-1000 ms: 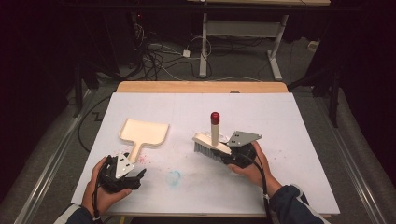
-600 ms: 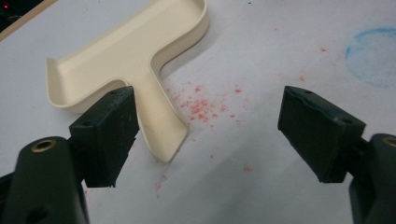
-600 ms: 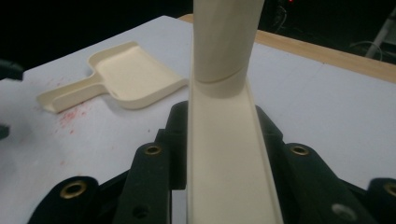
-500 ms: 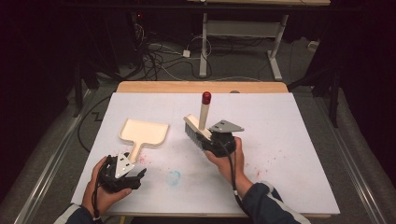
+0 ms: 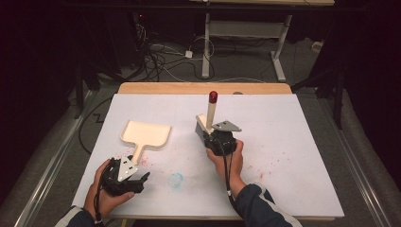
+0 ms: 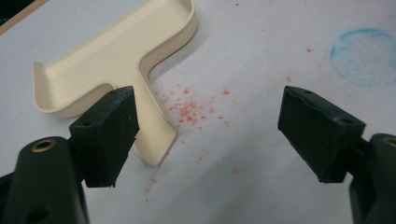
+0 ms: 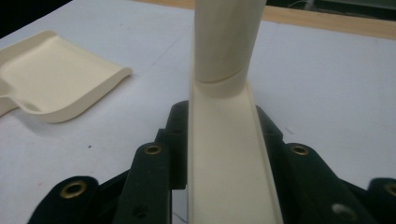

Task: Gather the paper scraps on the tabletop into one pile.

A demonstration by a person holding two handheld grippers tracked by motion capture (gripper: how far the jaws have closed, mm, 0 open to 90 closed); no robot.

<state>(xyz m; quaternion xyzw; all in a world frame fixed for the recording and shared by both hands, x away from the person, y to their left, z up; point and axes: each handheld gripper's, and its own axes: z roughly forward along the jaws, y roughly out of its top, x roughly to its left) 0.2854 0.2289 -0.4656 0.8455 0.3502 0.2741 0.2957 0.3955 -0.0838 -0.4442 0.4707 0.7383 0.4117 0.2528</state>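
Observation:
A cream dustpan (image 5: 145, 135) lies flat on the white sheet at the left, its handle pointing toward my left gripper (image 5: 135, 177). That gripper rests open on the table; in its own view the dustpan handle (image 6: 152, 126) ends beside the left jaw of the left gripper (image 6: 210, 126). A cream brush (image 5: 211, 116) with a red-tipped handle stands tilted at mid-table. My right gripper (image 5: 215, 138) is shut on its back. In the right gripper view the brush (image 7: 226, 154) runs up between the jaws of the right gripper (image 7: 224, 140), with the dustpan (image 7: 56, 79) at left.
Red crumbs (image 6: 189, 109) lie scattered by the dustpan handle, and more red specks (image 5: 269, 163) dot the sheet at the right. A blue chalk smudge (image 5: 176, 179) marks the near middle. The table's wooden far edge (image 5: 203, 88) borders a floor with cables.
My right gripper has carried the brush left and a little farther away, toward the dustpan, turning it. The left gripper has stayed put and open.

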